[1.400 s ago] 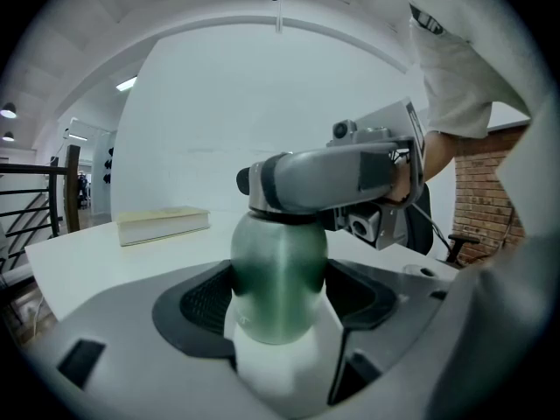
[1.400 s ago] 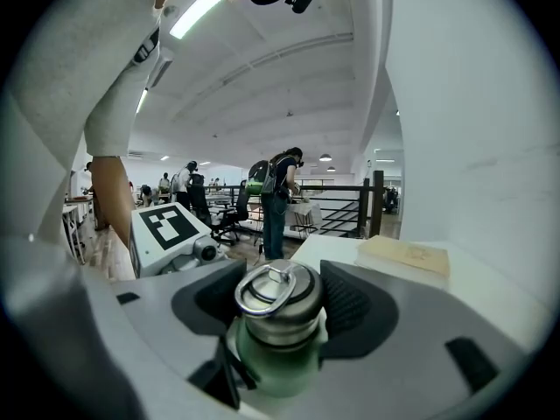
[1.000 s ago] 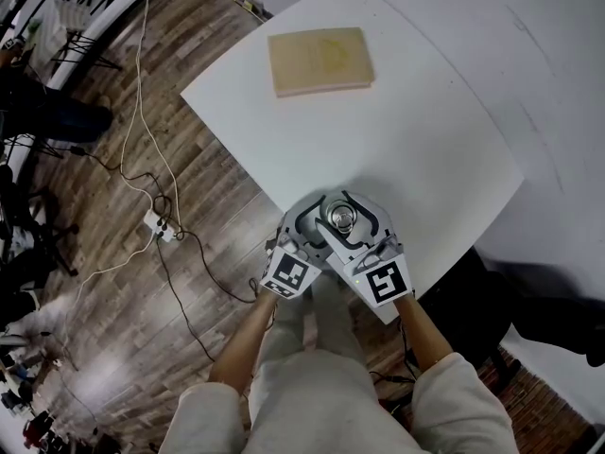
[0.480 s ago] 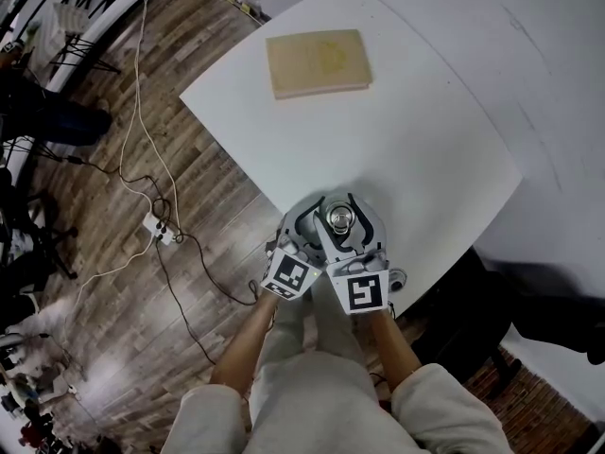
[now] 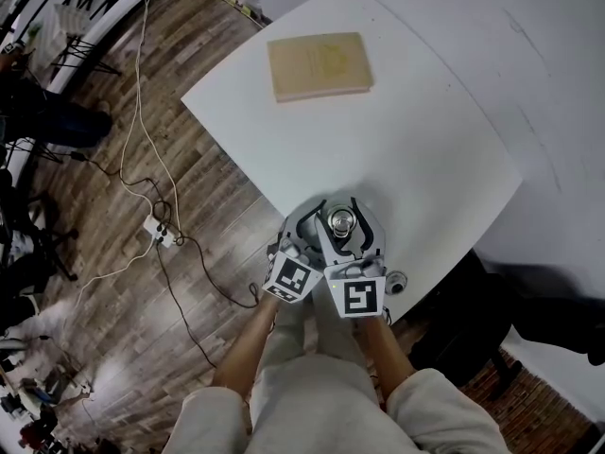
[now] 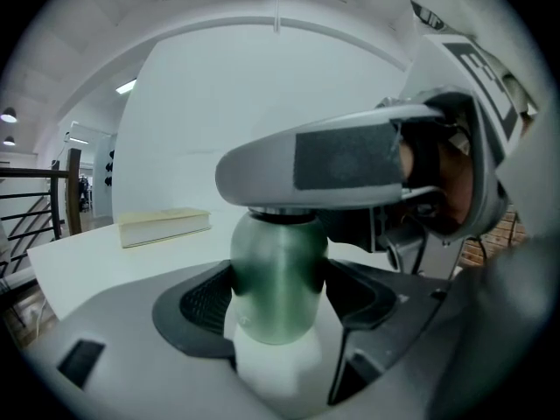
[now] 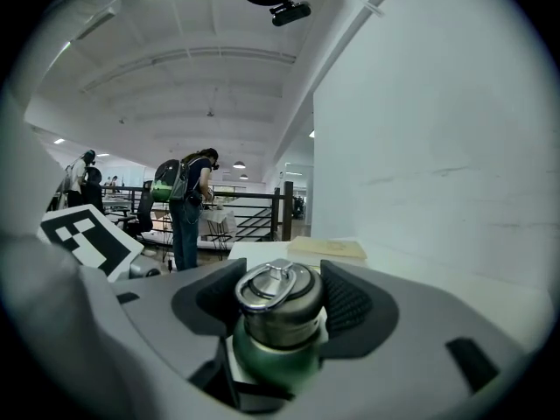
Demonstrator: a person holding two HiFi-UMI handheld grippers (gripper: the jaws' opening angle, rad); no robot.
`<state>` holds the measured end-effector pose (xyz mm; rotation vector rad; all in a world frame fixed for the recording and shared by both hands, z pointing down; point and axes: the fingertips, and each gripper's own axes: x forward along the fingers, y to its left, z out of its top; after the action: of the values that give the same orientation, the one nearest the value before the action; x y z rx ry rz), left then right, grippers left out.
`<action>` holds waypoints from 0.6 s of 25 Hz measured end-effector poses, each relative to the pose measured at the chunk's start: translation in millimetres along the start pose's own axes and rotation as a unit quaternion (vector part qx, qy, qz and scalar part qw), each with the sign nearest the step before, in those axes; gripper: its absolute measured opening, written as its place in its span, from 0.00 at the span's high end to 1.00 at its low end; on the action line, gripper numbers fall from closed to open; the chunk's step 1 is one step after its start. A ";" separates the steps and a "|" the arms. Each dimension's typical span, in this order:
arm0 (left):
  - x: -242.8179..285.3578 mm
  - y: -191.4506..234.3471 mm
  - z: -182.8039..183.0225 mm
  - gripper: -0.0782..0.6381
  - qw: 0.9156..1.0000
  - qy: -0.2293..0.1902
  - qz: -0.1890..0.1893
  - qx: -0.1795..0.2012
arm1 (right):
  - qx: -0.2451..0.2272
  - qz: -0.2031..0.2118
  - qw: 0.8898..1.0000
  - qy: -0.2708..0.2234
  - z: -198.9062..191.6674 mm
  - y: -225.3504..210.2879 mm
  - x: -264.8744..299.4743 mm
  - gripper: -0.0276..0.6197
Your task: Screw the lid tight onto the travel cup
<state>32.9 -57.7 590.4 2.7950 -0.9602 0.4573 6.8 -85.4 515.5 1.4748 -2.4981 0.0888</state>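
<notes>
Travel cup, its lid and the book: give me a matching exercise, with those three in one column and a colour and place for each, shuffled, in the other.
Things:
1 lid
2 travel cup body
3 book

Descriptions:
A green, clamped in the left gripper
B tan, lying flat toward the far side of the table
C silver, ring on top, clamped in the right gripper

Pairs: 1-C; 2-A; 3-B

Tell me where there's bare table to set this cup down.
Bare tabletop spans the middle, between the book at the far side and the travel cup at the near corner. Crowded only there, where the left gripper and right gripper clamp it.
</notes>
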 end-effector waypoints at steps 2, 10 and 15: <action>-0.1 0.6 0.2 0.42 1.000 0.000 0.000 0.001 | 0.006 0.027 1.000 -0.006 0.1 4.2 0.5 0.56; 0.9 0.1 0.5 0.42 1.000 0.000 -0.002 0.001 | 0.009 0.157 0.987 -0.002 -4.2 13.0 -8.5 0.43; 1.2 0.4 0.6 0.42 1.000 0.000 -0.003 0.001 | -0.057 0.254 0.965 0.014 -5.0 17.7 -12.5 0.43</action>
<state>33.7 -58.9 590.2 2.7994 -0.9525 0.4569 -2.0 -65.2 518.7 0.7547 -2.7417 0.0503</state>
